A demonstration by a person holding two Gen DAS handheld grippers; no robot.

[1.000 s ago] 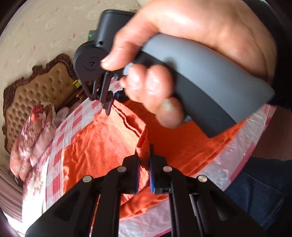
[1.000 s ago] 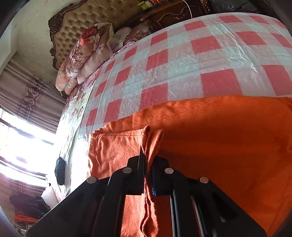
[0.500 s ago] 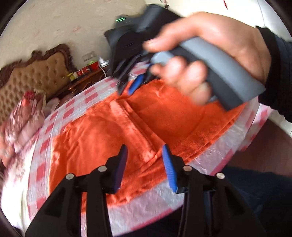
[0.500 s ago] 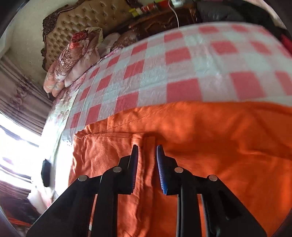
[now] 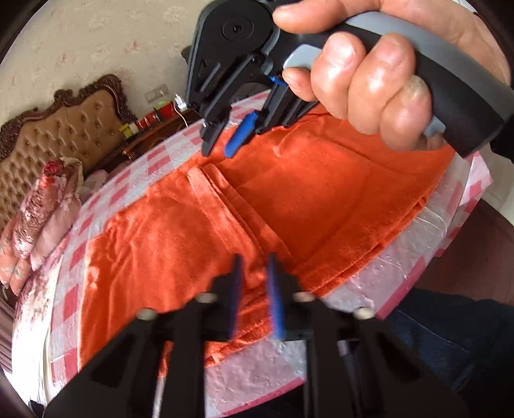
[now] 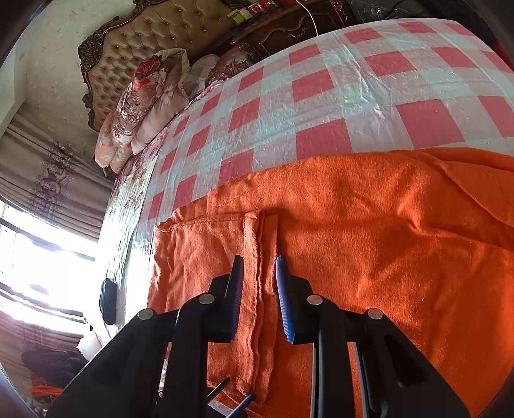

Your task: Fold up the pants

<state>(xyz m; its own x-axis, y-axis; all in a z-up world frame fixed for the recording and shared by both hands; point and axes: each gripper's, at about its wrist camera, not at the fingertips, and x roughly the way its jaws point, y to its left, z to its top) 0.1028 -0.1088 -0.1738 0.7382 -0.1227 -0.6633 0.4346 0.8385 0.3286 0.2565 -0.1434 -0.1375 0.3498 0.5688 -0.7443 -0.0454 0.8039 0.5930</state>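
The orange pants [image 5: 321,199] lie spread flat on the checked bed cover [image 5: 257,369], with a folded layer whose edge runs down the middle. My left gripper [image 5: 253,257] hovers at the near end of that edge. Its blurred jaws are drawn almost together, and I cannot tell whether cloth is pinched. In the right wrist view the pants [image 6: 385,241] fill the lower half. My right gripper [image 6: 259,257] is open, its pads either side of the fold's hem strip without pressing it. From the left wrist view the right gripper [image 5: 220,148] hangs over the far end of the edge, held by a hand [image 5: 369,64].
A tufted headboard [image 6: 154,35], a folded floral quilt [image 6: 144,96] and a dark wooden nightstand [image 6: 289,19] lie beyond the pants. A bright window is at the left. A small dark object [image 6: 107,300] sits at the bed's side. A person's dark trouser leg [image 5: 449,337] stands by the bed's near edge.
Both grippers let go of the pinched-up ridges of cloth, which now lie flat. The left jaws opened wide, then closed to a slit. The right jaws opened and stayed so.
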